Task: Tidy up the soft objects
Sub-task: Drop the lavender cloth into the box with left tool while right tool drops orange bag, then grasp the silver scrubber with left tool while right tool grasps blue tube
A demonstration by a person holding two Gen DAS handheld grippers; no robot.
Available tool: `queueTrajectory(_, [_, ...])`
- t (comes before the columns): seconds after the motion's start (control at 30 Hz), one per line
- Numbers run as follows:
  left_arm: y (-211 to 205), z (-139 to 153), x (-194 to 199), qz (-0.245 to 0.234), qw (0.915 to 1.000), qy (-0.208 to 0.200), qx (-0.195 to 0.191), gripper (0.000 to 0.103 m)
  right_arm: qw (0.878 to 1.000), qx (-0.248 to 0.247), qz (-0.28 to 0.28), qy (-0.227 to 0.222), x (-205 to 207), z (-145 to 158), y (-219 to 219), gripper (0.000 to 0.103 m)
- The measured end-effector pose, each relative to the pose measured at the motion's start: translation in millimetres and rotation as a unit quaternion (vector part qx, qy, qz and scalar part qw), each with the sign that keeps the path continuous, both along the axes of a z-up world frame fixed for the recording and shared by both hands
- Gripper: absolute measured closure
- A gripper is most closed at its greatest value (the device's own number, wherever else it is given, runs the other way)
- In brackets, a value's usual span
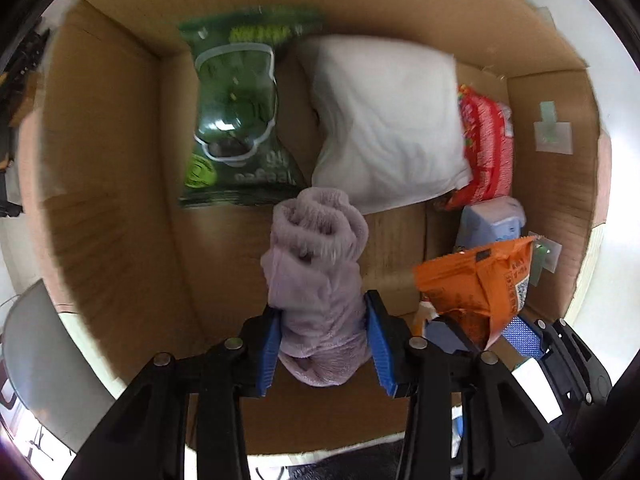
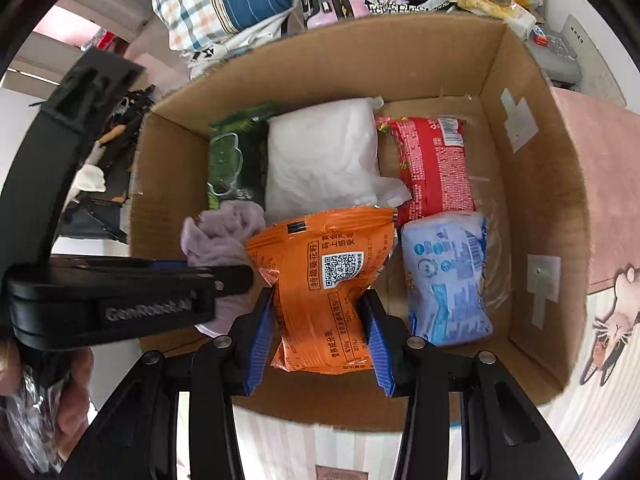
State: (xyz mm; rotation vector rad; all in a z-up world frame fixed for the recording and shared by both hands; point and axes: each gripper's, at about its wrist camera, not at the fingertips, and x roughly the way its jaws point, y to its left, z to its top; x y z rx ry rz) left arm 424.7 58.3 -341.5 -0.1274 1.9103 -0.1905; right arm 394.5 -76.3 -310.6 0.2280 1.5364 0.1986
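My left gripper [image 1: 324, 328] is shut on a rolled lilac fleece cloth [image 1: 316, 276] and holds it over the near left of the open cardboard box [image 1: 120, 140]. My right gripper [image 2: 320, 320] is shut on an orange snack bag [image 2: 324, 276] and holds it over the box's [image 2: 532, 208] near middle. The lilac cloth [image 2: 220, 232] and the left gripper's black body [image 2: 120, 300] show at the left of the right wrist view. The orange bag [image 1: 480, 280] shows at the right of the left wrist view.
In the box lie a green packet [image 1: 232, 120], a white pillow-like pack [image 1: 388, 120], a red snack bag [image 2: 432, 168] and a pale blue tissue pack [image 2: 444, 276]. Piled clothes and bags [image 2: 224, 4] lie behind the box. A pink mat [image 2: 600, 200] lies to the right.
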Motion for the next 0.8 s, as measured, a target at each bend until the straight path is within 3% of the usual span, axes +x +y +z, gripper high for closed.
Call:
queueTrajectory(0.17, [3,-1,-1,0.016,0.9998,0.006,0.006,0.056,0.999,-0.005,0.009,0.031,3,-18,3,0.052])
queueTrajectory(0.2, [2,5,-1,0.013,0.9999,-0.001,0.007,0.053,0.999,-0.004,0.011,0.033,2,-18,2,0.046])
queueTrajectory(0.23, [3,10,-2,0.008,0.9999,-0.006,0.009,0.042,0.999,-0.011,0.014,0.029,1,-14,2,0.028])
queueTrajectory(0.27, [2,17,-3,0.003,0.9998,-0.015,0.015,0.033,0.999,-0.017,0.015,0.024,0,-10,1,0.017])
queueTrajectory(0.4, [4,49,-9,0.002,0.9977,-0.062,0.029,0.030,0.999,-0.045,0.020,0.005,-5,14,-3,0.015])
queueTrajectory(0.43, [5,59,-12,0.004,0.9963,-0.079,0.034,0.023,0.998,-0.057,0.021,0.002,-7,19,-4,0.013])
queueTrajectory(0.47, [5,68,-15,0.004,0.9947,-0.094,0.041,0.008,0.997,-0.069,0.022,0.001,-8,23,-5,0.008])
queueTrajectory(0.5, [7,80,-19,0.008,0.9918,-0.117,0.049,0.004,0.997,-0.077,0.023,-0.003,-10,28,-6,0.005])
queueTrajectory(0.6, [11,103,-32,0.014,0.9849,-0.161,0.064,0.004,0.995,-0.093,0.025,-0.015,-18,42,-10,0.000])
queueTrajectory(0.8, [16,134,-57,0.038,0.9687,-0.233,0.077,0.004,0.993,-0.107,0.025,-0.052,-33,72,-17,0.000])
